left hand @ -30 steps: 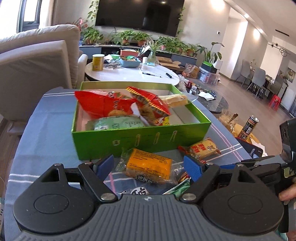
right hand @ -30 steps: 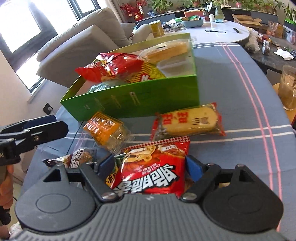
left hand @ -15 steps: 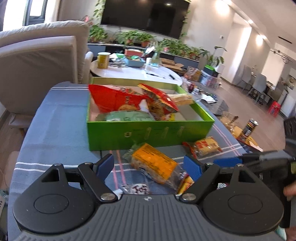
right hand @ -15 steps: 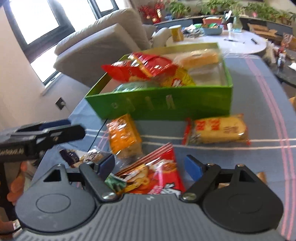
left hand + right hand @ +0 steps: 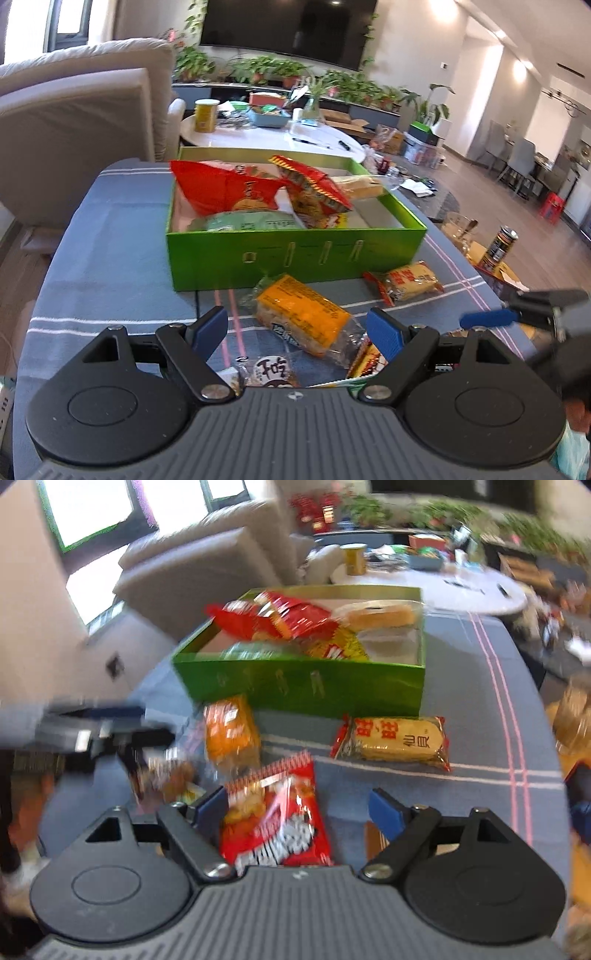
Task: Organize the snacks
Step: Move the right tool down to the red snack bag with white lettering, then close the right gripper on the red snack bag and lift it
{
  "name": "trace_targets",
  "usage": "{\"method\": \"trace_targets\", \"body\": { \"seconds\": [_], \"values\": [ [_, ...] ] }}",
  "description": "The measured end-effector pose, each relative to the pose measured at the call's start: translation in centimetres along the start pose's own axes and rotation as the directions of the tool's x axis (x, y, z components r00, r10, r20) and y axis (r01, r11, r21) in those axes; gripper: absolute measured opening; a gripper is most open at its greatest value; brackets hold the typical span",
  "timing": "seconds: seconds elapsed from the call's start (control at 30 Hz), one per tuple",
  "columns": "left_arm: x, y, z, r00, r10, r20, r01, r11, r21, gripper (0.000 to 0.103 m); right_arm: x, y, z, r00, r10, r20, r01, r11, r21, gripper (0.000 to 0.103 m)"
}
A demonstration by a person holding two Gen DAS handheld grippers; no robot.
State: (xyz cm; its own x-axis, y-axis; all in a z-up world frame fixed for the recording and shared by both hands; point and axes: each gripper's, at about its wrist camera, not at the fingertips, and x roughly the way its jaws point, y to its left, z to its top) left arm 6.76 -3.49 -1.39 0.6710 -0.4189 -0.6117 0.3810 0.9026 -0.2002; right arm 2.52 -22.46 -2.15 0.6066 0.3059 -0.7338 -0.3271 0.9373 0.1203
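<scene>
A green box (image 5: 295, 254) (image 5: 303, 683) on the blue striped tablecloth holds red chip bags, a green pack and a cake. In front of it lie an orange cracker pack (image 5: 303, 314) (image 5: 231, 733) and a red-and-yellow rice cracker pack (image 5: 404, 282) (image 5: 393, 743). My left gripper (image 5: 297, 330) is open above the orange pack and a small round-labelled snack (image 5: 271, 371). My right gripper (image 5: 299, 810) is open, with a red chip bag (image 5: 275, 818) lying on the cloth between its fingers. Each gripper shows at the edge of the other's view.
A beige sofa (image 5: 74, 122) stands to the left. A white round table (image 5: 269, 138) with a yellow can and clutter is behind the box. A can (image 5: 498, 245) and a glass (image 5: 460, 229) sit off the table's right edge.
Both grippers have pulled back and risen a little, and the box looks farther away. The right view swung right and is blurred. The red chip bag stays on the cloth.
</scene>
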Motion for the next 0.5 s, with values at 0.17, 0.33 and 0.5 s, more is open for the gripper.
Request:
{"method": "trace_targets", "body": {
  "seconds": [0.17, 0.33, 0.5],
  "values": [
    [0.0, -0.1, -0.1, 1.0, 0.0, -0.003, 0.0, 1.0, 0.008, 0.08, 1.5, 2.2, -1.4, 0.998, -0.009, -0.068, -0.002, 0.988, -0.154, 0.088],
    [0.2, -0.1, -0.1, 1.0, -0.002, -0.008, 0.002, 1.0, 0.011, 0.08, 2.6, 1.6, -1.9, 0.991, -0.109, -0.084, 0.092, 0.98, -0.177, 0.092],
    [0.6, -0.3, -0.3, 1.0, -0.003, -0.021, 0.003, 1.0, 0.01, 0.08, 2.2, -0.5, -1.1, 0.988, -0.155, -0.02, 0.153, 0.983, -0.099, 0.092]
  ]
}}
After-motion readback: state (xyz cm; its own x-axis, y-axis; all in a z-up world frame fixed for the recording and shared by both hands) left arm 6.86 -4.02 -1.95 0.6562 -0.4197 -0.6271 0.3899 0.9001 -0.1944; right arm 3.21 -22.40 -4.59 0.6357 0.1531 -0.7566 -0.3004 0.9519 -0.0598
